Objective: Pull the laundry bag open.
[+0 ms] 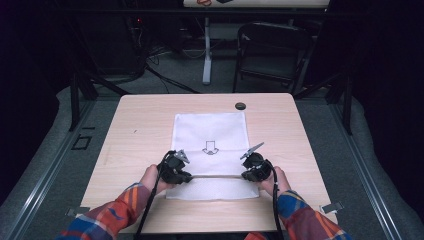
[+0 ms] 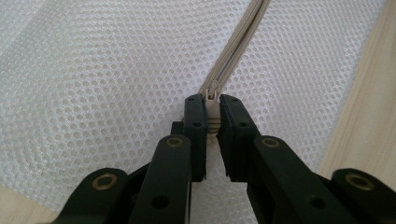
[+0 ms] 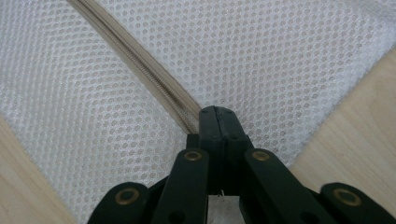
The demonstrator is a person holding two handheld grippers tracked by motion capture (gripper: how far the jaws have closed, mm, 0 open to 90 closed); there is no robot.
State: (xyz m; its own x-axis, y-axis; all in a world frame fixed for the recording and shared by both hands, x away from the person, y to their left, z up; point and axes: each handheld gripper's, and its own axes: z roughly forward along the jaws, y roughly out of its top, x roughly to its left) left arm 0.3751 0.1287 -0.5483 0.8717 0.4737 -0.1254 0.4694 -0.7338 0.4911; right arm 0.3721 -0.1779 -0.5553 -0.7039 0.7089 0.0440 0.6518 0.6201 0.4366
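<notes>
1. Pale wood fills the middle of the high view: our table (image 1: 135, 130), with dark floor, cables and a black chair (image 1: 272, 50) in the upper part of the frame.
2. On it lies a white mesh bag (image 1: 210, 132), centre frame, with a beige zipper (image 1: 215, 176) running left to right across its lower part.
3. Our left gripper (image 2: 212, 114) has its jaws clamped on the zipper pull (image 2: 212, 100), at the left end of the zipper line in the high view.
4. Our right gripper (image 3: 218, 122) has its jaws pressed together on the bag's right end, just beside the zipper teeth (image 3: 140, 67); we judge it is pinning the fabric.
5. We judge the work barely begun: both grips are set, while the pull sits at one end and the whole run is left to travel.
6. Farther out, a small dark disc (image 1: 240, 105) rests near the table's upper edge.
</notes>
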